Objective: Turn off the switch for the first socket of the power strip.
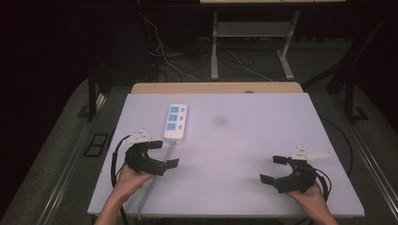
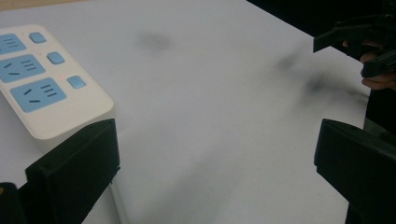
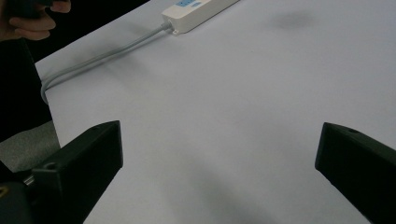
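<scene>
At seven o'clock the black two-jaw left gripper point(image 1: 165, 153) is held wide apart and empty over the grey cable point(image 1: 149, 187), which could be snagged. At four o'clock the black right gripper point(image 1: 275, 168) gapes empty. Farther, at eleven o'clock, the white blue-socketed power strip point(image 1: 175, 121) could be dragged.

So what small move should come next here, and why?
Probably ease the left tool forward toward the power strip. Both tools are open and hold nothing, the strip is the only object on the table, and the left tool sits just short of its cable end.
</scene>
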`<state>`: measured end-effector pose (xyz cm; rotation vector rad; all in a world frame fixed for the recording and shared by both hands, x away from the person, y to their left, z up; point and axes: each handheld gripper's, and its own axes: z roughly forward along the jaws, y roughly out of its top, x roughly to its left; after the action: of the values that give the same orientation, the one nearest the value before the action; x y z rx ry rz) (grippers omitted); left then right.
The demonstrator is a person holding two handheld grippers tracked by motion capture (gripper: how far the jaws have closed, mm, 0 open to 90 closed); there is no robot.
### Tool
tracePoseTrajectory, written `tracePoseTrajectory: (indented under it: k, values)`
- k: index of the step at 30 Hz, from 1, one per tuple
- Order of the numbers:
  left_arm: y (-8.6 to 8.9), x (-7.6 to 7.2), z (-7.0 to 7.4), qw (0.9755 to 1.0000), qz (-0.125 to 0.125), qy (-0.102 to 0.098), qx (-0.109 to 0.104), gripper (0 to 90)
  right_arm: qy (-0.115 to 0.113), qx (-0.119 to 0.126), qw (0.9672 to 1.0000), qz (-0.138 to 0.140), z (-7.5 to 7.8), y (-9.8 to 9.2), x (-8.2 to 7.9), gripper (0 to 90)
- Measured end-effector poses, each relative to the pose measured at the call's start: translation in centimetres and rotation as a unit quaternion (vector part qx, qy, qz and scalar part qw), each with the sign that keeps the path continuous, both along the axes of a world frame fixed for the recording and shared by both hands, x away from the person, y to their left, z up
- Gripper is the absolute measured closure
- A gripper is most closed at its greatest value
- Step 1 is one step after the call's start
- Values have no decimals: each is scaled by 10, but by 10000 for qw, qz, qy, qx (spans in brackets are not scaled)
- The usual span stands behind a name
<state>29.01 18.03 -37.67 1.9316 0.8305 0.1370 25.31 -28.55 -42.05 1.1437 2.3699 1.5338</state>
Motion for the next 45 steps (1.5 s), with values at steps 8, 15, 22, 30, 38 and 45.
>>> tracePoseTrajectory:
  k: [8, 15, 22, 30, 38, 45]
  values:
    - [1, 13, 9, 9999, 31, -24, 104, 0, 0, -2, 10000, 4, 0, 0, 0, 6]
    - [4, 24, 19, 9998, 72, -42, 179, 0, -3, 11, 10000, 2, 0, -1, 0, 6]
    - [5, 35, 24, 9997, 128, -5, 225, 0, 9, 28, 10000, -14, -1, -1, 0, 6]
    - [0, 48, 23, 9991, 73, 72, 403, 0, 9, 8, 10000, 17, -1, -1, 0, 6]
    - [-6, 60, 20, 9982, 19, 144, 577, 0, 13, 10, 10000, 22, -1, -1, 0, 5]
    - [-8, 72, 17, 9973, 13, 216, 706, 0, 16, 10, 10000, 11, -2, 0, 0, 5]
